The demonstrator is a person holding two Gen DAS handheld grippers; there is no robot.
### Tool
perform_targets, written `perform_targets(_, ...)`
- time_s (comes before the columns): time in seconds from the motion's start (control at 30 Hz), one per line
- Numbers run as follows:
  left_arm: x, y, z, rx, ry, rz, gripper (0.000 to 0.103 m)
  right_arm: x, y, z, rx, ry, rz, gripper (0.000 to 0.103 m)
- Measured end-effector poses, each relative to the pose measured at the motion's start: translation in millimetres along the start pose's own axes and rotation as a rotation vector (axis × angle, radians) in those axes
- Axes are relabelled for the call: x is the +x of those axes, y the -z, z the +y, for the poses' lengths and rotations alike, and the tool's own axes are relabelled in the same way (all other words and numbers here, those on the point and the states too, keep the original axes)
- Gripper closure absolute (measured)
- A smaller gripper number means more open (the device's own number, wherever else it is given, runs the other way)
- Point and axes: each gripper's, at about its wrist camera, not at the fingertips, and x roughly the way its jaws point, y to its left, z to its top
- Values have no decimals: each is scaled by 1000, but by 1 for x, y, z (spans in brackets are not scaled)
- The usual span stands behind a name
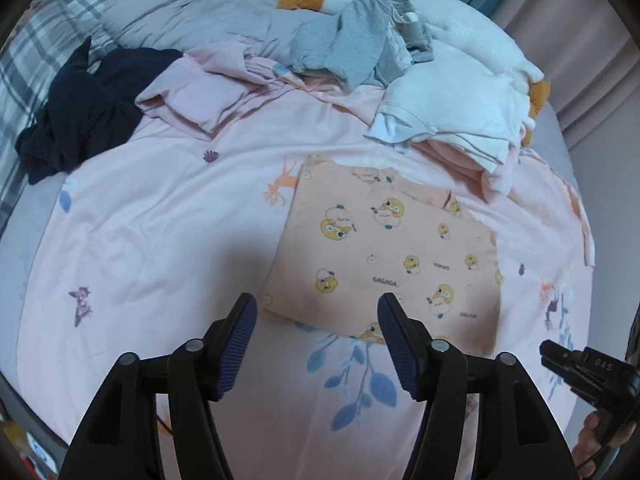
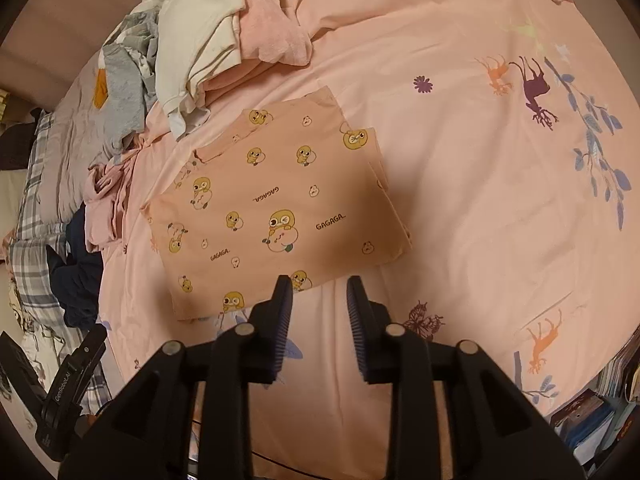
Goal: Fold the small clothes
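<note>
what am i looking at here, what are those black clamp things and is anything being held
Each picture comes from a camera fixed on a hand-held claw, looking down along its two fingers at a bed. One view is from the left claw, the other from the right claw. A person carries one in each hand, no robot arm.

Both claws are open and hold nothing. On the pink bedsheet lies a folded peach garment with duck prints. Behind it are unfolded clothes: a white garment, a grey one, a dark navy one, and a plush goose.

A grey garment (image 1: pixel 352 46) and white top (image 1: pixel 452 112) cover much of the goose plush (image 1: pixel 432 20). Books (image 2: pixel 592 412) at the near right are cut off, titles unreadable.
</note>
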Motion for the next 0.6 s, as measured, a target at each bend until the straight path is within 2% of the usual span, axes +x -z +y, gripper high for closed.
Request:
perform_targets(0.07, 9, -3, -1, -16, 19, 21, 30, 4, -3, -2, 7, 4, 9, 71)
perform_targets(0.13, 20, -3, 1, -47, 61, 51, 20, 10, -7, -3, 11, 6, 21, 61)
perform_targets(0.23, 41, 0, 6, -104, 110, 110, 20, 18, -10, -3, 16, 4, 42, 56)
perform_targets(0.33, 56, 5, 4, -109, 68, 140, 20, 28, -11, -2, 4, 15, 57, 47)
perform_targets(0.43, 66, 10, -3, -70, 26, 151, 20, 43, -14, -2, -12, 38, 91, 45)
perform_targets(0.5, 75, 10, -6, -47, 3, 148, 20, 52, -18, -2, -13, 42, 116, 38)
perform_targets(0.6, 101, 10, -5, -4, -80, 166, 20, 65, -22, 2, -28, 34, 133, 35)
